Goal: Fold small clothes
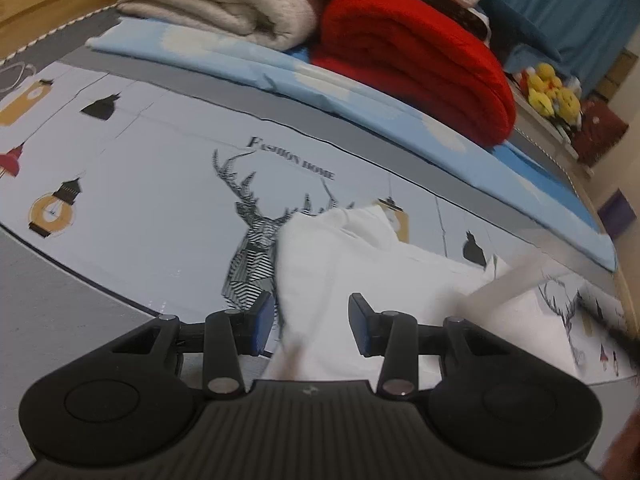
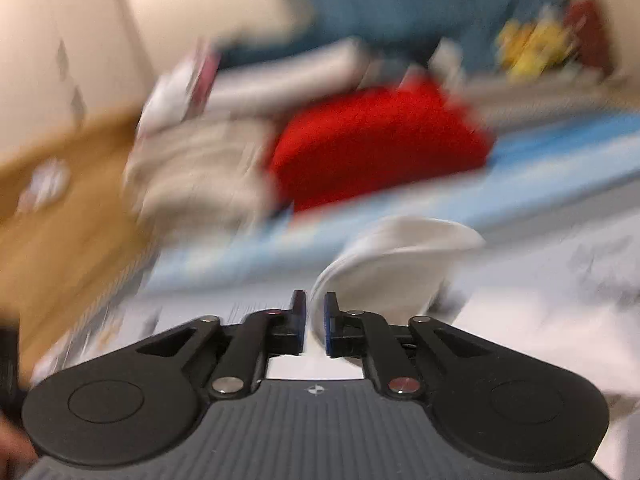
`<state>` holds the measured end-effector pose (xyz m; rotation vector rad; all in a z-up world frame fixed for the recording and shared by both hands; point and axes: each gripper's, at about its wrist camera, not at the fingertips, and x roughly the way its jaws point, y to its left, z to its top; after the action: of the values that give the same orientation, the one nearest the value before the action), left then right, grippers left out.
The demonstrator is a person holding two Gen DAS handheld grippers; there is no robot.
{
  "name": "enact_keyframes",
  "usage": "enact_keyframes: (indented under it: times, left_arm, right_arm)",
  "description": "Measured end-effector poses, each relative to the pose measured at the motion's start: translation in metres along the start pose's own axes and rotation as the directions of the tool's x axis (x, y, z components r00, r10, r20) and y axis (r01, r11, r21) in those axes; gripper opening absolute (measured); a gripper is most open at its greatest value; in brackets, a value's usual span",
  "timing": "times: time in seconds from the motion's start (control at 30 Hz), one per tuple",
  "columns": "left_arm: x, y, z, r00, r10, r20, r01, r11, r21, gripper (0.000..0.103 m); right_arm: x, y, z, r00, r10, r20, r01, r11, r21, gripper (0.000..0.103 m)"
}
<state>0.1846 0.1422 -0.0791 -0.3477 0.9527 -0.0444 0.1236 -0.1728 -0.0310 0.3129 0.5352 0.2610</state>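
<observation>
A small white garment (image 1: 360,280) lies on the printed bed sheet (image 1: 140,200), partly lifted and blurred at its right side. My left gripper (image 1: 312,324) is open, its jaws on either side of the garment's near left edge, not closed on it. In the right wrist view, which is badly motion-blurred, my right gripper (image 2: 315,320) is shut on a fold of the white garment (image 2: 400,264) and holds it raised above the sheet.
A folded red blanket (image 1: 420,64) and a beige blanket (image 1: 216,0) sit on a light blue sheet (image 1: 280,72) at the back of the bed. Yellow plush toys (image 1: 554,92) stand on a ledge at the right. A wooden headboard (image 2: 60,220) is at the left.
</observation>
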Motion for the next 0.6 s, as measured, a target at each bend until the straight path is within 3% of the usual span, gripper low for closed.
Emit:
enact_keyframes:
  times: [0.13, 0.3, 0.4, 0.47, 0.6]
  left_arm:
    - [0.003, 0.003, 0.0, 0.999, -0.026, -0.019, 0.026, 0.999, -0.033, 0.045]
    - [0.017, -0.015, -0.009, 0.999, -0.035, -0.039, 0.035, 0.999, 0.001, 0.042]
    - [0.033, -0.027, -0.016, 0.996, -0.058, -0.07, 0.058, 0.998, 0.006, 0.03]
    - [0.044, -0.034, -0.02, 0.994, -0.064, -0.084, 0.064, 0.998, 0.002, 0.03]
    - [0.069, -0.044, -0.025, 0.991, -0.069, -0.112, 0.064, 0.997, -0.048, 0.03]
  right_arm:
    - [0.003, 0.013, -0.025, 0.985, -0.042, -0.168, 0.049, 0.998, 0.041, 0.013]
    - [-0.014, -0.018, -0.026, 0.985, -0.114, -0.129, 0.135, 0.977, 0.166, 0.017]
    - [-0.004, -0.037, -0.038, 0.954, -0.232, -0.189, 0.265, 0.949, 0.169, 0.021]
    - [-0.003, -0.053, -0.034, 0.958, -0.205, -0.202, 0.251, 0.939, 0.235, 0.021]
    - [-0.003, -0.064, -0.027, 0.952, -0.246, -0.185, 0.286, 0.929, 0.237, 0.021]
